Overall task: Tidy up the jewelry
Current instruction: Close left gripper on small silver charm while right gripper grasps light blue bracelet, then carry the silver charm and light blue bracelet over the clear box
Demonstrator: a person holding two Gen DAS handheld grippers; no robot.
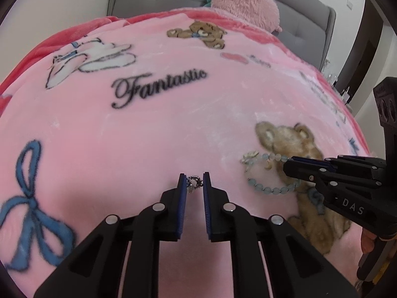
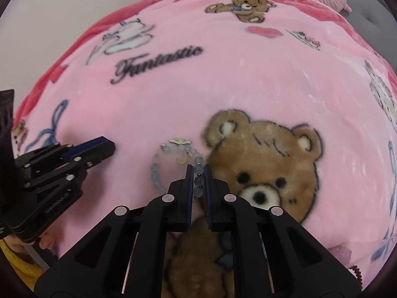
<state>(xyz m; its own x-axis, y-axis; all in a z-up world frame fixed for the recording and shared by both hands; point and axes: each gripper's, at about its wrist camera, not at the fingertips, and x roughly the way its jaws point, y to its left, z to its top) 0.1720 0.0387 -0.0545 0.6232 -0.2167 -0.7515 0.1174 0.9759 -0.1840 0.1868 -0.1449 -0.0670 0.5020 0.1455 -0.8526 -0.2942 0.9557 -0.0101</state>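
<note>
pink blanket [image 1: 148, 136] all round; plush pillow [image 1: 244, 2] far behind.

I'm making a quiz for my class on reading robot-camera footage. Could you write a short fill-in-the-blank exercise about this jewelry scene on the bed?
1. The left gripper is shut on a small silver ____.
2. The right gripper pinches a bracelet made of pale blue ____.
3. The word printed on the pink blanket is ____.
4. The bracelet lies beside a printed brown ____ on the blanket.

Missing words: ring; beads; Fantastic; bear
</note>
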